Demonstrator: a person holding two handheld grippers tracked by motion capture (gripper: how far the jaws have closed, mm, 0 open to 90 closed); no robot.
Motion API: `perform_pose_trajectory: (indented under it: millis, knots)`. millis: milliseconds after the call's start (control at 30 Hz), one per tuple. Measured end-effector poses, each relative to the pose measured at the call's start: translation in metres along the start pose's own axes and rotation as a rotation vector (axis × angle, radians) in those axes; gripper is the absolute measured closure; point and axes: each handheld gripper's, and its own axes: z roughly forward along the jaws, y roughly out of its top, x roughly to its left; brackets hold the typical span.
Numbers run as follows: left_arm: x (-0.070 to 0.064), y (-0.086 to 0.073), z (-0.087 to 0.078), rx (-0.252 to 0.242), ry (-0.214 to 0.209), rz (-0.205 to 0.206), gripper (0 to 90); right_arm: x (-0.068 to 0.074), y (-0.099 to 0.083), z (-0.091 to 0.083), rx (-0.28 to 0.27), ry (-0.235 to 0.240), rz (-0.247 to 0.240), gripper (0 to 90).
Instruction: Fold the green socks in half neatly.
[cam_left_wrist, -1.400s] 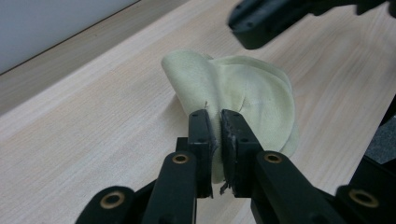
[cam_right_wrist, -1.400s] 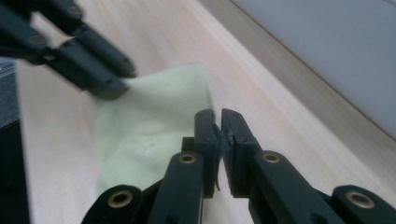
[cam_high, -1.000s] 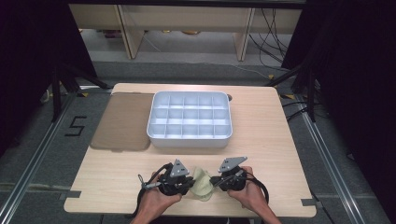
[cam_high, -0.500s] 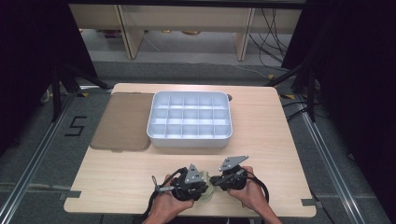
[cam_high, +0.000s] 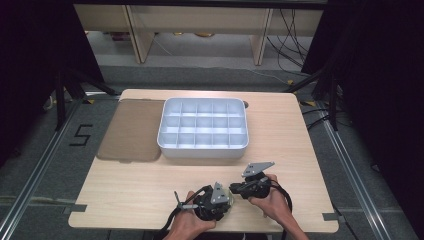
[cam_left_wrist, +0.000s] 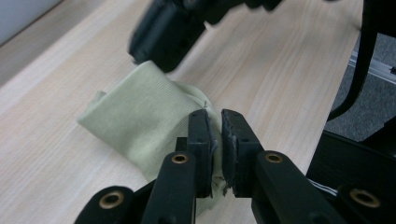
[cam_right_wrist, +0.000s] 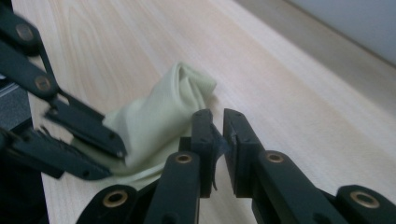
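Note:
A pale green cloth (cam_left_wrist: 144, 109) lies bunched on the wooden table (cam_high: 140, 185) near its front edge, a sliver of the cloth (cam_high: 229, 198) showing between the two hands from above. My left gripper (cam_left_wrist: 215, 135) is shut on a fold of it; in the high view the left gripper (cam_high: 216, 199) sits just left of the right one. My right gripper (cam_right_wrist: 216, 135) has its jaws together against the cloth's (cam_right_wrist: 159, 116) edge, with no fabric seen between them. From above, the right gripper (cam_high: 239, 189) points left at the cloth.
A white tray (cam_high: 202, 150) divided into several compartments stands at mid-table. A flat brown lid (cam_high: 131, 131) lies to its left. The table's front edge runs just under both hands, and bare wood spreads left and right of them.
My left gripper has moved right, up against the right gripper, carrying its side of the cloth over. The cloth went from spread between the grippers to bunched and mostly hidden from above.

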Motion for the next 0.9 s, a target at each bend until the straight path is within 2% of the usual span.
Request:
perform_pose_trajectory:
  millis: [33,67,100,133,233,300,333,400,467,500,567,600,700,767,833,900]
  knots:
    - [0.000,0.000,0.001,0.005,0.005,0.022,81.6,-0.002,0.001,-0.002,-0.006,-0.006,-0.010,83.3]
    - [0.000,0.001,0.001,0.012,-0.001,0.025,81.6,-0.003,0.002,-0.004,-0.017,-0.011,-0.012,83.3]
    - [-0.001,0.000,0.002,0.015,-0.001,0.010,81.5,-0.003,0.003,-0.006,-0.019,-0.005,-0.007,83.4]
    - [0.000,0.001,0.002,0.009,-0.001,0.022,81.6,-0.002,0.004,-0.010,-0.031,-0.003,0.002,83.5]
    - [0.000,0.000,0.003,0.012,-0.001,0.008,81.8,0.001,0.007,-0.015,-0.057,0.003,-0.018,83.7]
    - [0.000,0.000,0.003,0.011,0.001,0.019,81.7,0.003,0.009,-0.016,-0.067,0.009,-0.044,83.8]
    - [0.000,0.000,0.003,0.012,0.001,0.021,81.7,0.006,0.010,-0.016,-0.065,0.017,-0.034,83.9]
    - [0.000,-0.001,0.003,0.009,0.001,0.009,81.6,0.007,0.011,-0.014,-0.065,0.023,-0.045,84.0]
    - [0.000,-0.001,0.003,0.009,0.002,0.010,81.6,0.011,0.012,-0.013,-0.067,0.037,-0.025,84.4]
    - [0.000,-0.001,0.003,0.011,0.003,0.012,81.6,0.010,0.013,-0.012,-0.071,0.040,-0.047,84.7]
    - [-0.001,-0.001,0.004,0.003,0.002,0.001,81.5,0.013,0.014,-0.010,-0.064,0.050,-0.037,84.9]
    - [0.000,-0.001,0.004,0.009,0.002,0.008,81.5,0.013,0.015,-0.008,-0.060,0.056,-0.055,85.0]
    - [0.000,-0.001,0.004,0.007,-0.001,0.004,81.0,0.017,0.016,-0.001,-0.038,0.076,-0.051,85.1]
    - [0.001,-0.001,0.004,0.009,0.004,0.005,80.6,0.016,0.016,0.004,-0.023,0.068,-0.074,85.5]
    - [-0.001,-0.002,0.004,0.004,-0.015,-0.023,78.6,0.014,0.014,0.010,0.016,0.052,-0.073,86.1]
    - [0.001,-0.001,0.004,0.001,-0.020,-0.027,75.6,0.011,0.011,0.014,0.028,0.047,-0.077,87.1]
